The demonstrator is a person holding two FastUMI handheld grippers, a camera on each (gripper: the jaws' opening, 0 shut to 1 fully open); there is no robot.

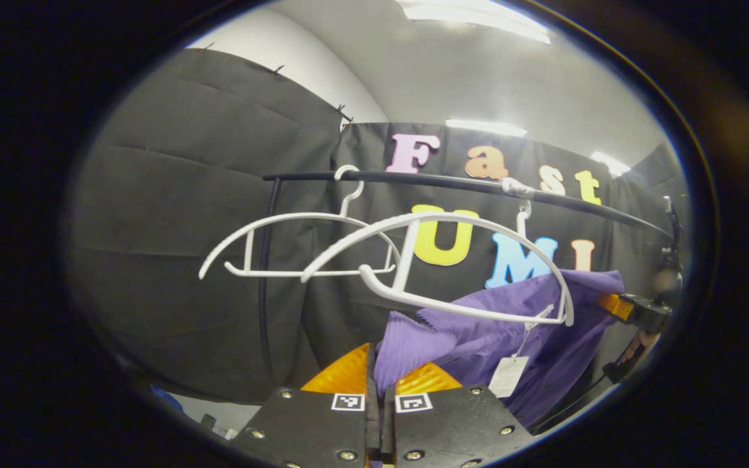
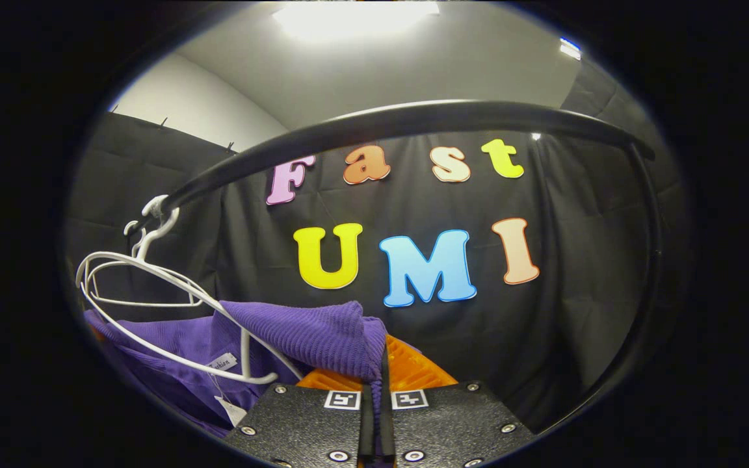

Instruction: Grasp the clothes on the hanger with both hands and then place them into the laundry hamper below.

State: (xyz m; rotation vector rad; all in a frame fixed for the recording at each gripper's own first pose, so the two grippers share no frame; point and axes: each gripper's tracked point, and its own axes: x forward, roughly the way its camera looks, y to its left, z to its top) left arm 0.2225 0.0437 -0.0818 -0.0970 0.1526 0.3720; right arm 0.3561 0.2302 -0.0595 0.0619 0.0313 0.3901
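Two white plastic hangers [image 1: 296,244] hang on the black rail [image 1: 452,184]. I've got the left gripper [image 1: 380,383] clamped on one fold of the purple ribbed knit garment [image 1: 478,331], hanging just below the nearer hanger; right gripper [image 2: 381,380] pinches another fold.

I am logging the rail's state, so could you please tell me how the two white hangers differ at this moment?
In the left gripper view, the far hanger hangs bare and level, while the near hanger is tilted, with the purple garment bunched just below and behind its lower end. The far hanger sits at the rail's left end; the near one hooks further right. Both are white, open-framed and hooked on the same black rail.
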